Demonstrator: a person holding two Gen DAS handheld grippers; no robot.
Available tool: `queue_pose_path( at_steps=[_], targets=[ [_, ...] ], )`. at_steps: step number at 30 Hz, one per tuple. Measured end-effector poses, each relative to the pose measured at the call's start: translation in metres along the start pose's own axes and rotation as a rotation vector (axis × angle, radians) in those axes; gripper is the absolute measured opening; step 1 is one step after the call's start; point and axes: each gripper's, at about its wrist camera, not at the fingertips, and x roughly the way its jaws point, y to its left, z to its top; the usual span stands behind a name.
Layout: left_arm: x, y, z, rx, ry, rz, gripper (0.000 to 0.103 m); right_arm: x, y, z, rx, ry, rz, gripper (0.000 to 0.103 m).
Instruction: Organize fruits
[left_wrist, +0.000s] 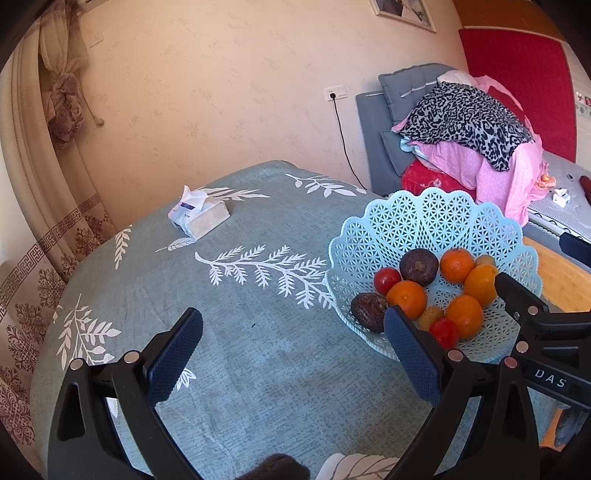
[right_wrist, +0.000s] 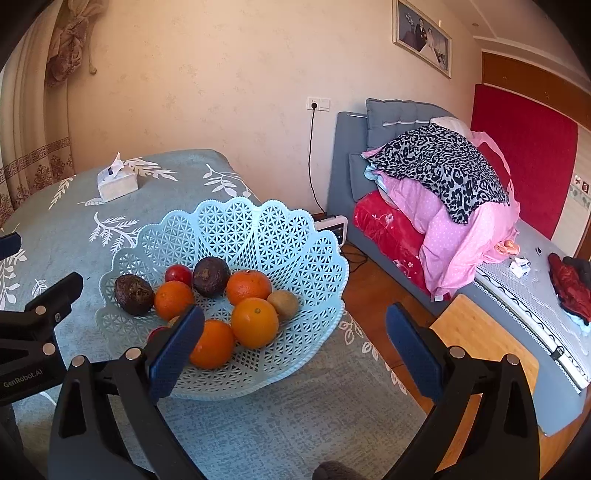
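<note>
Left wrist view: left gripper (left_wrist: 293, 339) above the table (left_wrist: 258, 369), fingers spread wide with nothing between them, only bare leaf-print tablecloth (left_wrist: 240, 266) below. Pale blue lattice basket (left_wrist: 424, 218) near the table's right edge, just beyond the right-hand finger pad (left_wrist: 410, 354). Inside the basket: four oranges, among them one at the near left (left_wrist: 407, 298) and one at the far side (left_wrist: 457, 264); two dark wrinkled fruits (left_wrist: 419, 266) (left_wrist: 368, 311); two small red fruits (left_wrist: 386, 279) (left_wrist: 445, 332); small brownish-green fruits partly hidden among the rest. Tissue box (left_wrist: 199, 216) toward the far left part of the table, well apart from the basket. Right gripper (left_wrist: 535, 321) at the basket's right rim, only partly in frame.

Right wrist view: right gripper (right_wrist: 295, 339) wide open and holding nothing, left-hand finger pad (right_wrist: 177, 347) over the basket's (right_wrist: 280, 236) near rim in front of the oranges (right_wrist: 255, 322), right-hand pad beyond the table edge, over the wooden floor (right_wrist: 480, 332). Contact between pad and fruit not discernible. Bed (right_wrist: 517, 295) piled with bedding (right_wrist: 443, 192) past the table's right edge; wall socket (right_wrist: 318, 103) with black cord behind.
</note>
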Motion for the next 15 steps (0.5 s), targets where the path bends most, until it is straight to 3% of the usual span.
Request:
queue_pose_path(
  at_steps=[15],
  targets=[
    [0.0001,-0.0065,-0.0002,0.031,-0.005,-0.006,0.098,0.0022,-0.0010,-0.0010,0.007,0.006,0.002,0.100]
  ],
)
